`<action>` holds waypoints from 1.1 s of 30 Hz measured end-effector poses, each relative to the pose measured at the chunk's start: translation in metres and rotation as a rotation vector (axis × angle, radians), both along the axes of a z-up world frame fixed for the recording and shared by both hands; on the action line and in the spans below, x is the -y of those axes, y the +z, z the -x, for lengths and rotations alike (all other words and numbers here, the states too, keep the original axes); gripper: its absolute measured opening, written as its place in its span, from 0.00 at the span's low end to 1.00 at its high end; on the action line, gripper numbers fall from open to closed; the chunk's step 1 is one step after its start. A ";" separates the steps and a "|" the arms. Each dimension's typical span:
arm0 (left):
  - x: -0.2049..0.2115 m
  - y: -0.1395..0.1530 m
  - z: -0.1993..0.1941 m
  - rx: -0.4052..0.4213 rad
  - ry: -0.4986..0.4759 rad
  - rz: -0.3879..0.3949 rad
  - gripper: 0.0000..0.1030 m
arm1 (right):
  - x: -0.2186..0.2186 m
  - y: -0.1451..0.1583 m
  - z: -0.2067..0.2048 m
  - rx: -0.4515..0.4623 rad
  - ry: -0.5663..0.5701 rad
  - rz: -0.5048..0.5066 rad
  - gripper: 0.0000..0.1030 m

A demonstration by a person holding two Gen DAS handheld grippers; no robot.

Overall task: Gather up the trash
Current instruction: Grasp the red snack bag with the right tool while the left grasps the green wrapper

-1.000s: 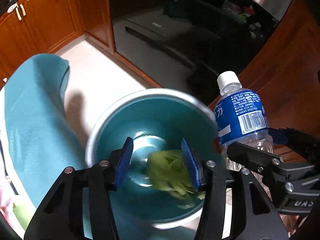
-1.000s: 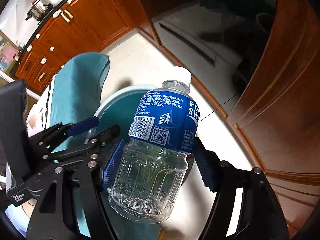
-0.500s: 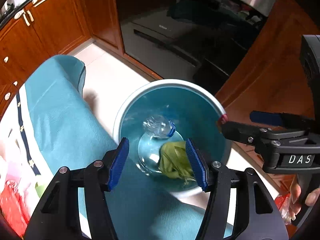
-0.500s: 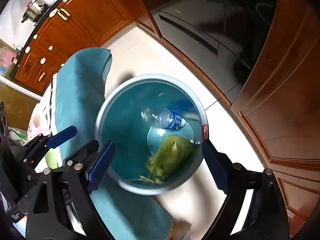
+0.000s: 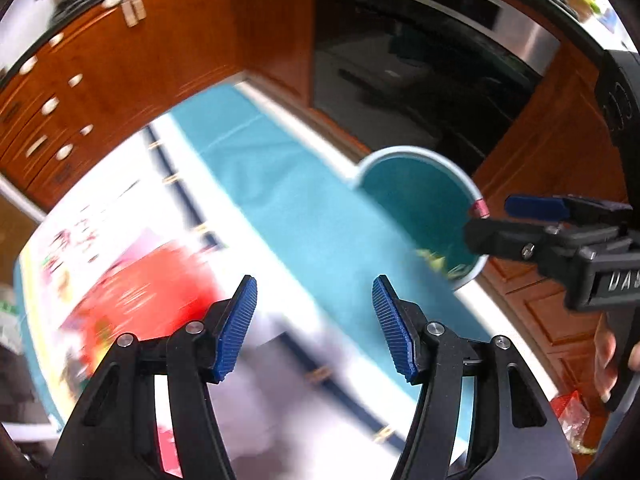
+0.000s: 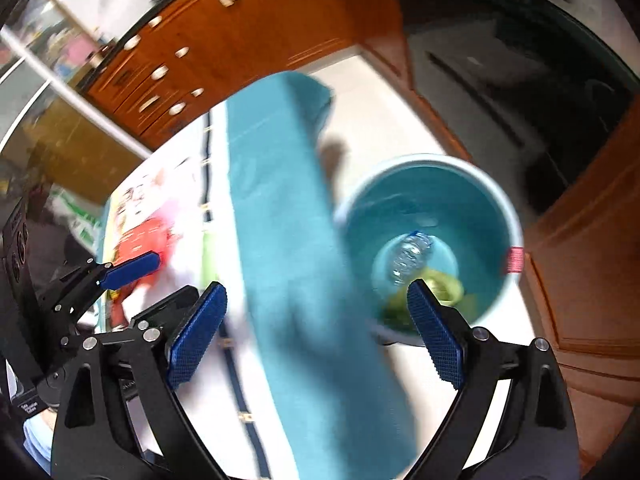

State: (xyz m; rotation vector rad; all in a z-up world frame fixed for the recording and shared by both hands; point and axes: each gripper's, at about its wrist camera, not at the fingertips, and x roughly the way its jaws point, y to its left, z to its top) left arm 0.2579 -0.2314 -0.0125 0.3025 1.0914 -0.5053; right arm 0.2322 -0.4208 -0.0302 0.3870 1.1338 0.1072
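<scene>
The plastic bottle [image 6: 408, 258] is seen lying on its side at the bottom of the teal bin [image 6: 496, 200], touching a green scrap [image 6: 440, 284]; both items are judged to be already collected. The bin is stood on the floor just beside the table [image 5: 352, 380], presumably so that trash can be dropped from the table edge. The right claw [image 6: 316, 332] is held above the table edge with its jaws opening and nothing between them. The left claw [image 5: 314, 328] is held open and empty over the table, near a blurred red package [image 5: 152, 300], judged a likely next item.
</scene>
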 end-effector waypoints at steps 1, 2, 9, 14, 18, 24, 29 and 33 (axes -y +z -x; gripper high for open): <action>-0.017 0.002 0.000 0.003 0.016 -0.009 0.60 | -0.011 0.003 -0.002 0.003 0.017 0.000 0.86; -0.033 0.004 0.001 0.008 0.031 -0.018 0.61 | -0.031 0.007 -0.005 0.009 0.049 0.008 0.86; -0.158 0.004 0.011 0.008 0.178 -0.052 0.72 | -0.136 0.023 -0.012 0.017 0.253 0.065 0.86; -0.215 -0.009 0.018 -0.060 0.250 -0.024 0.72 | -0.206 0.020 -0.017 0.021 0.405 0.196 0.86; -0.229 -0.017 0.025 -0.089 0.242 -0.002 0.72 | -0.247 0.015 -0.018 0.056 0.534 0.379 0.86; -0.232 -0.030 0.020 -0.125 0.225 0.033 0.72 | -0.282 -0.007 -0.030 0.091 0.642 0.617 0.86; -0.229 -0.039 0.017 -0.145 0.211 0.035 0.72 | -0.294 -0.019 -0.038 0.104 0.655 0.680 0.46; -0.223 -0.044 0.017 -0.152 0.199 0.020 0.72 | -0.291 -0.017 -0.040 0.113 0.617 0.649 0.18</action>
